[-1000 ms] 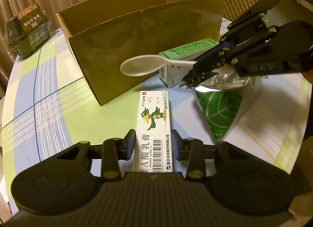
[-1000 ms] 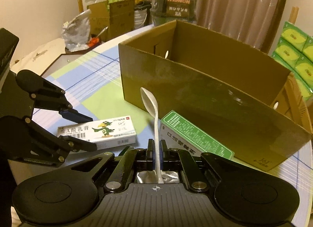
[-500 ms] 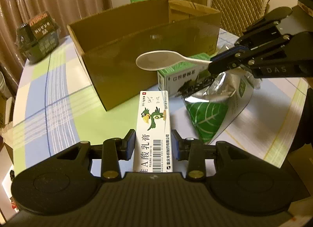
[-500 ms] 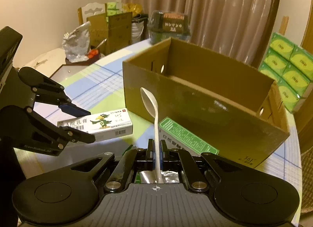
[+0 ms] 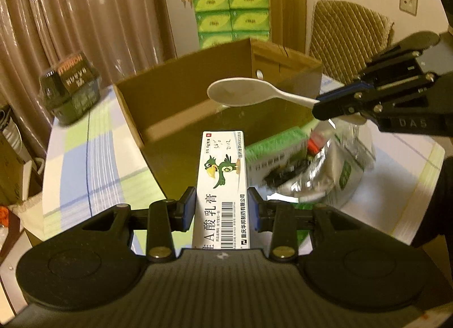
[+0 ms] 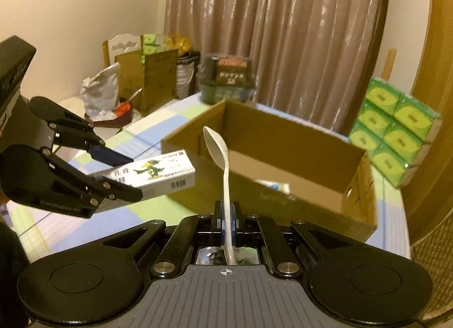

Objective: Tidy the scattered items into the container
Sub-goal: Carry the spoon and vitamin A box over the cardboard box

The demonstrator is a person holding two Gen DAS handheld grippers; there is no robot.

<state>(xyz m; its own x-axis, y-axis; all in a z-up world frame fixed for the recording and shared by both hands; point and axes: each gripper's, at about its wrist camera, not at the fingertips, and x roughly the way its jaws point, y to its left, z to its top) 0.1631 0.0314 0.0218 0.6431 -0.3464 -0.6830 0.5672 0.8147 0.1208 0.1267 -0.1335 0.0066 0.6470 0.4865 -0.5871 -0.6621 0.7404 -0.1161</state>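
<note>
Both hands loaded, heading for the cardboard box (image 5: 181, 107).
The left gripper (image 5: 220, 209) clamps the ointment carton (image 5: 223, 175); the right gripper (image 6: 226, 224) pinches the white spoon (image 6: 219, 149) by its handle, bowl forward. Both are held above the rim, likely to drop in.

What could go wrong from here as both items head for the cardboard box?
The white spoon is pinched only at its handle end by the right claw, so it might pivot or slip. The two claws are close together, so the spoon could knock the ointment box in the left claw. Either could clip the cardboard box wall.
</note>
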